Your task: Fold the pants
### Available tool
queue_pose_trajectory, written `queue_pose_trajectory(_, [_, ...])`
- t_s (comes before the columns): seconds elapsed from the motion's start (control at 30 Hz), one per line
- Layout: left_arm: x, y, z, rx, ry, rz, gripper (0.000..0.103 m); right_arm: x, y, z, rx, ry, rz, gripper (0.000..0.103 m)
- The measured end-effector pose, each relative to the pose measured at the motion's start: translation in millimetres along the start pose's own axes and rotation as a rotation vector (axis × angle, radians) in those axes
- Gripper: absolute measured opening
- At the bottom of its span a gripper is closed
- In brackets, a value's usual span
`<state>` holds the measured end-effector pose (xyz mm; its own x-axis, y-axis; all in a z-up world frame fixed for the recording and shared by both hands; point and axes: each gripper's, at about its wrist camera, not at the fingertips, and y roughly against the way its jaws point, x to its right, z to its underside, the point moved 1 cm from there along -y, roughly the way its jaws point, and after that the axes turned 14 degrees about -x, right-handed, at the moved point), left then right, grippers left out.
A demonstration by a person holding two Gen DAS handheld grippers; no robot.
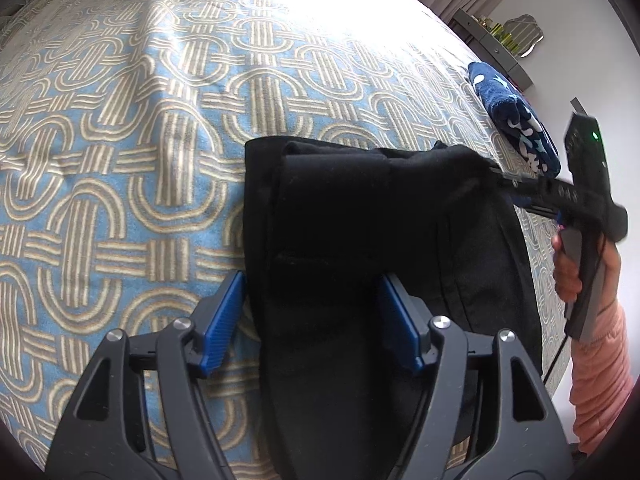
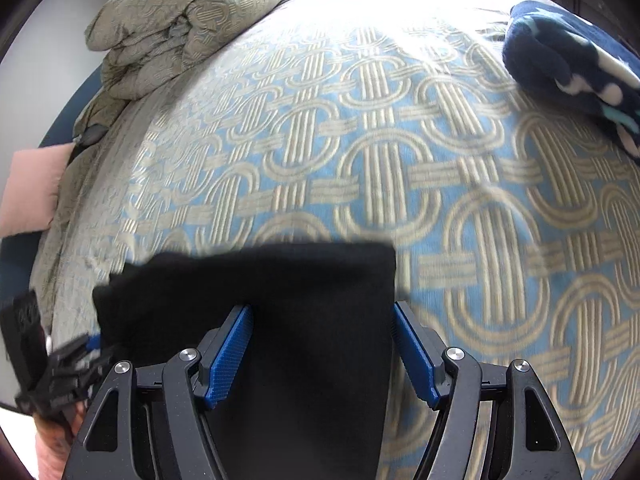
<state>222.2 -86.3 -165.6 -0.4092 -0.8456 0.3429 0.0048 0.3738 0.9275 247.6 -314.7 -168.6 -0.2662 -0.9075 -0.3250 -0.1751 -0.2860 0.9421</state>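
Note:
Black pants (image 1: 360, 216) lie folded on the patterned blue bedspread (image 1: 140, 140). My left gripper (image 1: 312, 292) is open, its blue pads either side of a folded layer of the pants. In the left wrist view my right gripper (image 1: 494, 172) reaches in from the right at the pants' far right corner. In the right wrist view my right gripper (image 2: 322, 324) is open with black pants (image 2: 288, 300) between its blue pads. My left gripper (image 2: 86, 346) shows at the lower left, at the pants' edge.
A folded navy blanket with white shapes (image 1: 516, 112) lies near the bed's right edge; it also shows in the right wrist view (image 2: 572, 68). A bundled beige quilt (image 2: 172, 20) sits at the bed's far left. A grey shelf (image 1: 496, 44) stands by the wall.

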Motion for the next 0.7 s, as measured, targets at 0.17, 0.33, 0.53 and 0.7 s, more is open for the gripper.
queue_pose_trajectory(0.17, [1.8,-2.8,-11.8,-0.005,-0.003,-0.003,0.075,3.5,-5.5,-13.2,0.004,-0.053,-0.025,0.061])
queue_pose_trajectory(0.33, [4.8,-2.3,-14.6,-0.019,-0.001,-0.009,0.075,5.6,-4.6,-19.1,0.006,-0.071,-0.063,0.063])
queue_pose_trajectory(0.53, [-3.5,1.4,-2.3,-0.038,0.013,0.005,0.075,17.4,11.8,15.4,-0.051,-0.058,-0.157,0.067])
queue_pose_trajectory(0.7, [-4.8,4.2,36.0,-0.044,-0.003,0.038,0.075,26.5,16.0,86.7,-0.13,-0.01,-0.25,0.067])
